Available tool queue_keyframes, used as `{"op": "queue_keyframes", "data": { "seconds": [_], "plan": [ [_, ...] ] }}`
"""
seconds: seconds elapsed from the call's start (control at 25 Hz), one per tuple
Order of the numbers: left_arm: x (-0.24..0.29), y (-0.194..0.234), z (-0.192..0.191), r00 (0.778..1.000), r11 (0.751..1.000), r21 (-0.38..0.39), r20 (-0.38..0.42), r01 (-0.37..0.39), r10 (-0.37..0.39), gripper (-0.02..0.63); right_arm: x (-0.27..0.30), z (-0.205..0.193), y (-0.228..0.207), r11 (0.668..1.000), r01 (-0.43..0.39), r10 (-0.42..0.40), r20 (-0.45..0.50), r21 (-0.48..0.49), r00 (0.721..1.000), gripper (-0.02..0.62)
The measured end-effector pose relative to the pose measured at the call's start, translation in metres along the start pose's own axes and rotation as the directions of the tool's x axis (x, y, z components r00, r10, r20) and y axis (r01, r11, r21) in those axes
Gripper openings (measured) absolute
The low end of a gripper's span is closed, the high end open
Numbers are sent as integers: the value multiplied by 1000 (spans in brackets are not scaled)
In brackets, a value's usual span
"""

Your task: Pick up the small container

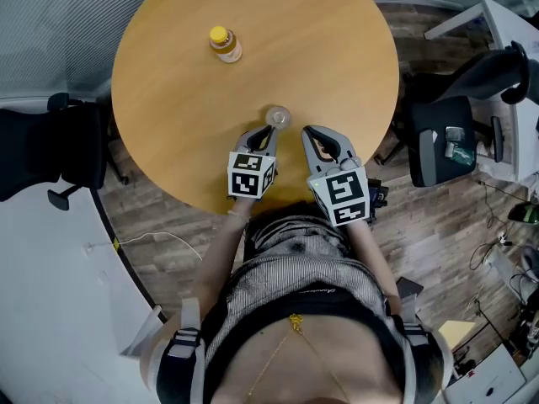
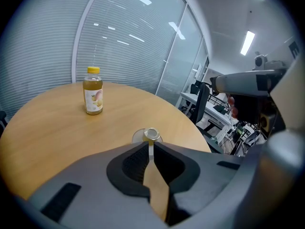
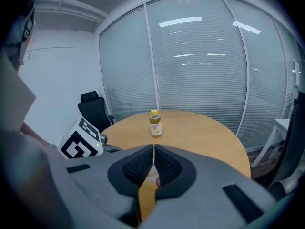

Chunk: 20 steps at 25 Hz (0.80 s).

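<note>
I hold both grippers low over the near edge of the round tabletop point(image 1: 168, 99), side by side and angled down at the wood. My left gripper point(image 2: 151, 146) has its jaws pressed together with nothing between them. The small container point(image 2: 151, 134) sits on the tabletop right at their tips, so close that I cannot tell whether they touch it. It is a low, clear, round thing with a pale cap on top, standing upright near my side of the tabletop.

My right gripper point(image 3: 153, 149) is just beside the left one, a little to the container's right. Its jaws are likewise closed on each other and grip nothing. In the right gripper view the left gripper's marker cube point(image 3: 81, 140) shows at the lower left.

A bottle point(image 1: 225, 45) with a yellow cap and amber contents stands upright on the far part of the tabletop, well apart from the container and from both grippers.

A black chair point(image 1: 50, 150) stands by the tabletop's left side, and a second one is off to the right.
</note>
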<state>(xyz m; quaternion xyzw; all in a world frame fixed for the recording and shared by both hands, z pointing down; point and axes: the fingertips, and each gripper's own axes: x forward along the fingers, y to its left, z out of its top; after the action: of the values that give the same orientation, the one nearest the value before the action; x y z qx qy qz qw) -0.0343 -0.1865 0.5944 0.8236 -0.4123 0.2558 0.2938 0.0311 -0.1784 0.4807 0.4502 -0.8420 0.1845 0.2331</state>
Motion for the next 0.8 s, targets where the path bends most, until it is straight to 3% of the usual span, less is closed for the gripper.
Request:
{"op": "queue_keyframes", "data": {
  "seconds": [0.2,0.32,0.6,0.8],
  "plan": [
    [-3,4,-3,1000,1000,22,18,-5,5,25,0,0,-1,1000,0,0,-7,12,1000,21],
    [0,7,-10,1000,1000,11,5,7,-7,128,1,-2,-3,1000,4,-4,-14,10,1000,21],
    [12,9,-16,1000,999,40,-12,29,-28,180,3,-5,-6,1000,10,-10,-22,12,1000,21],
    [26,8,-24,998,997,66,-54,42,-39,288,3,-10,-7,1000,11,-11,-32,17,999,21]
  ]
}}
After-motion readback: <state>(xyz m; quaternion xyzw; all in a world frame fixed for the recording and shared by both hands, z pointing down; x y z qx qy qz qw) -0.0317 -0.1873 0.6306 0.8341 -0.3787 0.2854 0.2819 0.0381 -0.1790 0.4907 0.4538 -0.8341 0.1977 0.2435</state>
